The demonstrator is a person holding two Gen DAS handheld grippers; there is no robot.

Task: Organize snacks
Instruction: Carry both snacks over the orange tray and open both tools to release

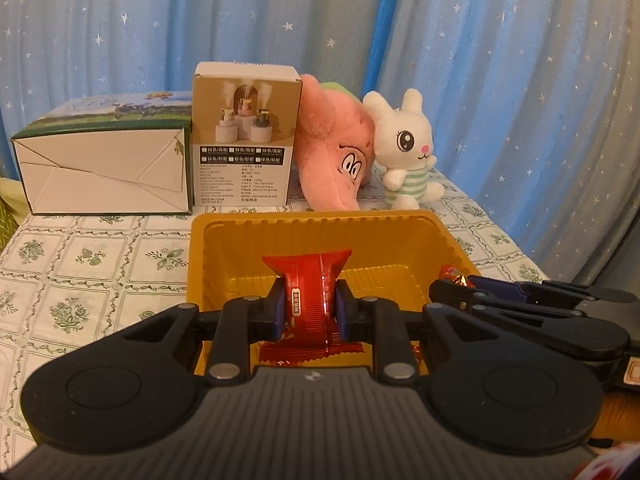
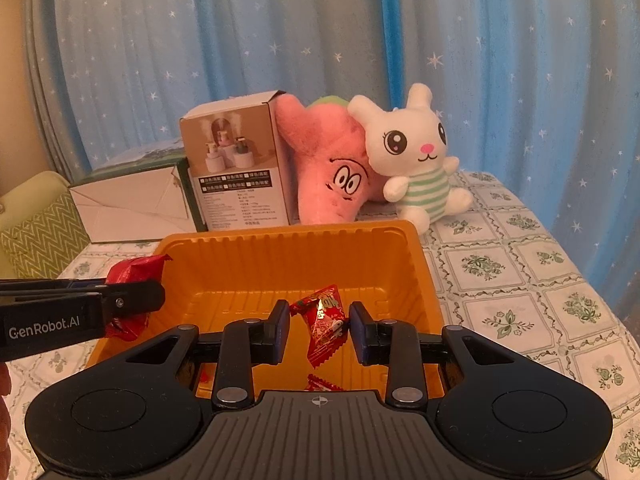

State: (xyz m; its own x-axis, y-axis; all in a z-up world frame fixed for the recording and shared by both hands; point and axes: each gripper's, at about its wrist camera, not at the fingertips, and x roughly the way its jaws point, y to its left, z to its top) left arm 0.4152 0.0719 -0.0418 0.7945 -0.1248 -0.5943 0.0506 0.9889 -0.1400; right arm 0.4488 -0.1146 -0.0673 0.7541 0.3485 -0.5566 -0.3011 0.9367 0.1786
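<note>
An orange plastic tray (image 1: 224, 240) (image 2: 248, 248) sits on the patterned tablecloth. My left gripper (image 1: 310, 312) is shut on a red snack packet (image 1: 308, 292) and holds it over the tray's near side; it shows in the right wrist view (image 2: 132, 272) at the tray's left rim. My right gripper (image 2: 319, 332) hangs over the tray with its jaws apart; a small red candy packet (image 2: 324, 324) sits between them, touching the right pad, the left pad clear of it. More red wrappers (image 2: 324, 384) lie in the tray below. The right gripper also shows in the left wrist view (image 1: 460, 286).
Behind the tray stand a white and green carton (image 1: 104, 168), a humidifier box (image 1: 246, 136), a pink plush (image 1: 336, 152) and a white rabbit plush (image 1: 408, 148). A blue starred curtain hangs behind. A green patterned cushion (image 2: 40, 236) lies at the left.
</note>
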